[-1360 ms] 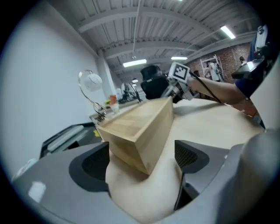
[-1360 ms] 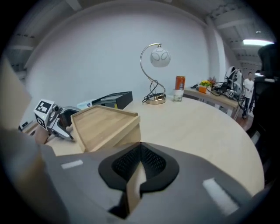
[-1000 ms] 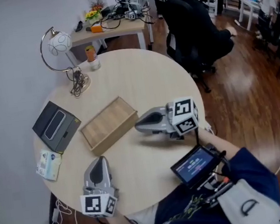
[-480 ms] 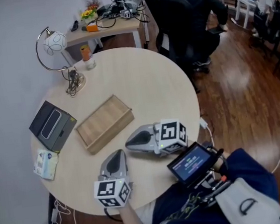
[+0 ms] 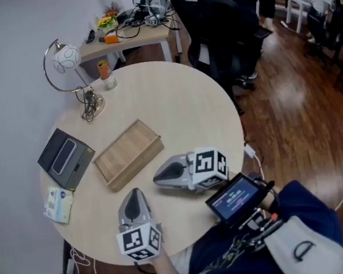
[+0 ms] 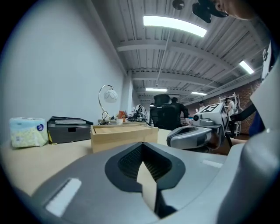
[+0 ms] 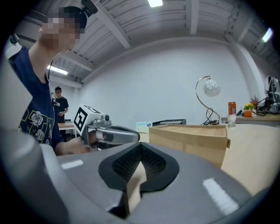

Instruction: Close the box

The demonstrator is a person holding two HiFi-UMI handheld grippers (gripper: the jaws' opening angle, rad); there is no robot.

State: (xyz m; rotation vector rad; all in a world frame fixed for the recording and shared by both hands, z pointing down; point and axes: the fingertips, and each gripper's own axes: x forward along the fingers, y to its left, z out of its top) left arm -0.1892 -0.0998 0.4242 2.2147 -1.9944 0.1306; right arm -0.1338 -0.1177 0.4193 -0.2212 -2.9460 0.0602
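The wooden box [image 5: 128, 154] lies flat on the round table [image 5: 180, 107], left of centre, its lid down and level with the walls. My left gripper [image 5: 134, 194] rests near the table's front edge, pointing at the box from a short distance, jaws shut and empty. My right gripper [image 5: 156, 177] lies to its right, pointing left, also shut with nothing in it. The left gripper view has the box [image 6: 124, 134] just beyond the closed left gripper [image 6: 142, 146], with the other gripper at the right. The right gripper view has the box [image 7: 192, 141] ahead to the right of the right gripper [image 7: 141, 146].
A black case [image 5: 65, 158] and a tissue pack [image 5: 59, 204] lie at the table's left edge. A globe lamp [image 5: 66, 59] and a small bottle [image 5: 105, 73] stand at the back. A black office chair [image 5: 207, 23] is behind the table. A small screen [image 5: 235, 197] hangs by the person's chest.
The right gripper has drawn back from the box toward the table's front edge. The left gripper has shifted a little to the right. The box has not moved.
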